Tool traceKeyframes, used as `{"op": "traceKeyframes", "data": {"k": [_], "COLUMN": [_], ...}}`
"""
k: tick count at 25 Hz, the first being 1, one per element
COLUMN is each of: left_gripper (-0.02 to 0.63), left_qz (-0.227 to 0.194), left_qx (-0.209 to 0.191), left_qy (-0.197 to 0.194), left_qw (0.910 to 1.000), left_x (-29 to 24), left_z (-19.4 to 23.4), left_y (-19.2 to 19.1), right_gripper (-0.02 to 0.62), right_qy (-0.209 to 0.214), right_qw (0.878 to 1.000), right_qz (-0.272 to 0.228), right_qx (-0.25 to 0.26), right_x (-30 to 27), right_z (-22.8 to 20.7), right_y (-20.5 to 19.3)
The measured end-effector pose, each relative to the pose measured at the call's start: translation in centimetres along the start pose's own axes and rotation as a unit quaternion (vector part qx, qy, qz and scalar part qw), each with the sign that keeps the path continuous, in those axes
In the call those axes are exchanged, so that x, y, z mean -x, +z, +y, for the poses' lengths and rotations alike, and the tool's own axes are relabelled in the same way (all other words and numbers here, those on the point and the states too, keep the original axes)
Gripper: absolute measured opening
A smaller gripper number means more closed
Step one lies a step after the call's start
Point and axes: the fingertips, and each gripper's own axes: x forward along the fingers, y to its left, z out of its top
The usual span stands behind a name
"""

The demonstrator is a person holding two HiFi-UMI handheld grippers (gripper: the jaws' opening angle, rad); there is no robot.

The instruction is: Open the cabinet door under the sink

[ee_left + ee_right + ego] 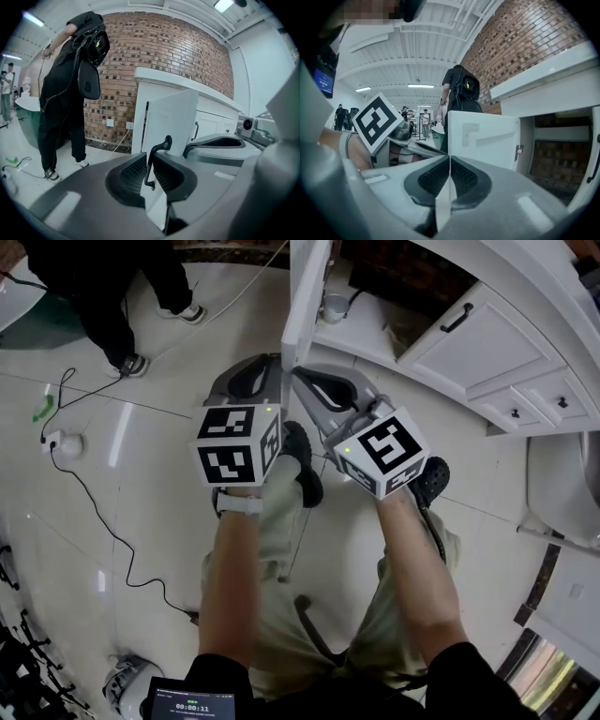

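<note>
The white cabinet door [307, 296] under the counter stands swung open, edge-on towards me, and the dark cabinet inside [403, 277] shows behind it. My left gripper [279, 369] is at the door's outer side; in the left gripper view it [150, 169] is shut on the black door handle [158, 149]. My right gripper [300, 379] sits on the door's other side, and in the right gripper view it [450, 174] is pinched shut on the door's thin white edge [444, 206]. The door's inner face [487, 136] fills that view, with the open cabinet [555, 159] at right.
A grey pipe fitting [335, 307] sits inside the cabinet. To the right are another white door with a black handle [457, 317] and drawers [525, 404]. A person in black [122, 296] stands on the tiled floor at upper left. A black cable [94, 512] runs across the floor.
</note>
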Motion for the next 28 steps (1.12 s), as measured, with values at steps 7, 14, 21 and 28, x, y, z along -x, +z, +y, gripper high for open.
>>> {"op": "traceKeyframes", "data": {"k": [7,14,21,28], "left_gripper": [0.052,0.012,0.015,0.015], "left_qz": [-0.024,-0.044,-0.119,-0.198], "left_qx": [0.020,0.033,0.026,0.011], "left_qy": [0.006,0.024,0.093,0.058], "left_qw": [0.9995,0.9982,0.9882,0.9785], "left_x": [1.2,1.5,3.3,4.9], "left_z": [2.6,2.5,1.9,-4.0], "left_y": [0.2,1.0,3.5,4.6], "right_gripper": [0.002,0.002,-0.005,-0.008], "right_qy": [0.000,-0.006,-0.026,-0.051], "right_qw": [1.000,1.000,0.999,0.999], "right_qz": [0.004,0.010,0.027,0.009], "right_qx": [-0.014,-0.010,0.001,-0.006], "right_x": [0.1,1.0,4.1,7.7], "right_z": [0.0,-0.7,-2.2,-3.3], "right_y": [-0.5,-0.7,-1.0,0.3]}}
